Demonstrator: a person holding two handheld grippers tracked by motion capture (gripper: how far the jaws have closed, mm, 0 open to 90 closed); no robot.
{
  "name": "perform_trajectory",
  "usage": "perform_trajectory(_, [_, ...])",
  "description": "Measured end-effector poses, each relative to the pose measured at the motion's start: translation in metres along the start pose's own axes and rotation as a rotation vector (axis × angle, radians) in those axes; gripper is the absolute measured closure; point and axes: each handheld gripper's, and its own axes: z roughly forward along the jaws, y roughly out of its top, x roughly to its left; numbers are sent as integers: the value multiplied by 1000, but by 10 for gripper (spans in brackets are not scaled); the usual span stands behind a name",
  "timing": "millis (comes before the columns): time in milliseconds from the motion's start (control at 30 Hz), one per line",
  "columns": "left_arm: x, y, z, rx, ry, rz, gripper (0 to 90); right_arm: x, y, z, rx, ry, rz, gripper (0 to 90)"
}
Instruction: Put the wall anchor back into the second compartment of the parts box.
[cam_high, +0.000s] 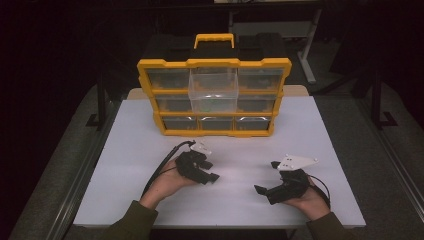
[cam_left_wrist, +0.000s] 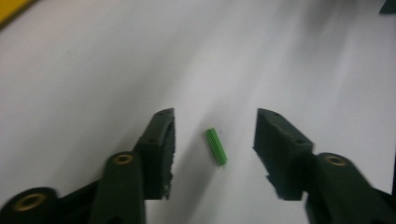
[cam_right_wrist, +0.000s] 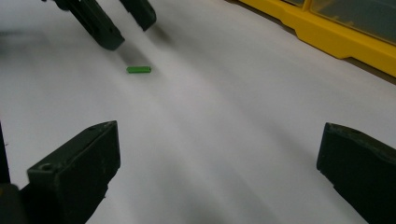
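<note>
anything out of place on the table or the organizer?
Yes. One clear drawer sticks out of the yellow organizer, top middle, while the others sit flush. A small green ribbed piece lies loose on the white table, between the left gripper's open jaws, untouched.

Black hand-held gripper (cam_high: 212, 170) pair with brass-ringed screws, grey plates, trailing cables; seemingly olive sleeves (cam_high: 131, 220).

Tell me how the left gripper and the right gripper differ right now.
The left gripper has a green peg lying between its jaws, untouched; the right gripper has only bare table between its jaws. The left one's jaws stand narrower than the right's. Both are black, hand-held, low over the white table.
</note>
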Motion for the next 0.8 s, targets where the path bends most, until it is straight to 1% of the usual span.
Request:
perform_trajectory(33, [0, 0, 1, 7, -1, 9, 545, 0, 0, 0, 0, 0, 1, 0])
perform_trajectory(67, [-2, -1, 4, -9, -3, -14, 574, 0, 0, 0, 0, 0, 2, 0])
perform_trajectory(100, [-3, -2, 5, -7, 1, -16, 590, 0, 0, 0, -1, -1, 1, 0])
perform_trajectory(133, [-1, -2, 6, 17, 1, 4, 606, 0, 0, 0, 0, -1, -1, 0])
perform_trajectory(167, [-2, -3, 8, 9, -2, -15, 626, 0, 0, 0, 3, -1, -2, 0])
perform_trajectory(233, [-2, -4, 11, 7, -6, -26, 661, 0, 0, 0, 5, 0, -6, 0])
perform_trajectory(267, [-3, -4, 12, 11, -6, -26, 682, 0, 0, 0, 4, -1, -6, 0])
perform_trajectory(300, [-1, -4, 12, 30, -6, -6, 696, 0, 0, 0, 3, -1, -6, 0])
perform_trajectory(333, [-2, -5, 13, 27, -8, -11, 706, 0, 0, 0, 4, -2, -6, 0])
perform_trajectory(367, [-4, -6, 15, 9, -4, -36, 716, 0, 0, 0, 4, -2, -6, 0])
perform_trajectory(400, [-3, -6, 16, 29, 0, -21, 726, 0, 0, 0, 4, -2, -7, 0])
perform_trajectory(467, [-4, -7, 19, 26, 0, -33, 740, 0, 0, 0, 4, -2, -9, 0])
perform_trajectory(500, [-3, -8, 18, 50, -3, -9, 748, 0, 0, 0, 4, -2, -8, 0])
perform_trajectory(533, [-5, -8, 21, 28, 1, -36, 755, 0, 0, 0, 4, -2, -8, 0])
perform_trajectory(567, [-4, -9, 21, 42, 2, -20, 761, 0, 0, 0, 4, -2, -9, 0])
perform_trajectory(600, [-5, -9, 22, 30, 6, -30, 773, 0, 0, 0, 4, -2, -9, 0])
perform_trajectory(633, [-2, -9, 20, 55, 7, -2, 782, 0, 0, 0, 4, -1, -9, 0])
perform_trajectory(667, [-5, -9, 22, 29, 8, -34, 795, 0, 0, 0, 5, -1, -8, 0])
perform_trajectory(700, [-2, -9, 19, 66, 13, 11, 809, 0, 0, 0, 4, -1, -10, 0])
perform_trajectory(733, [-2, -9, 19, 68, 15, 16, 817, 0, 0, 0, 4, -2, -10, 0])
perform_trajectory(767, [-4, -9, 21, 47, 18, -5, 823, 0, 0, 0, 4, -2, -9, 0])
perform_trajectory(800, [-5, -9, 22, 35, 23, -18, 833, 0, 0, 0, 4, -1, -9, 0])
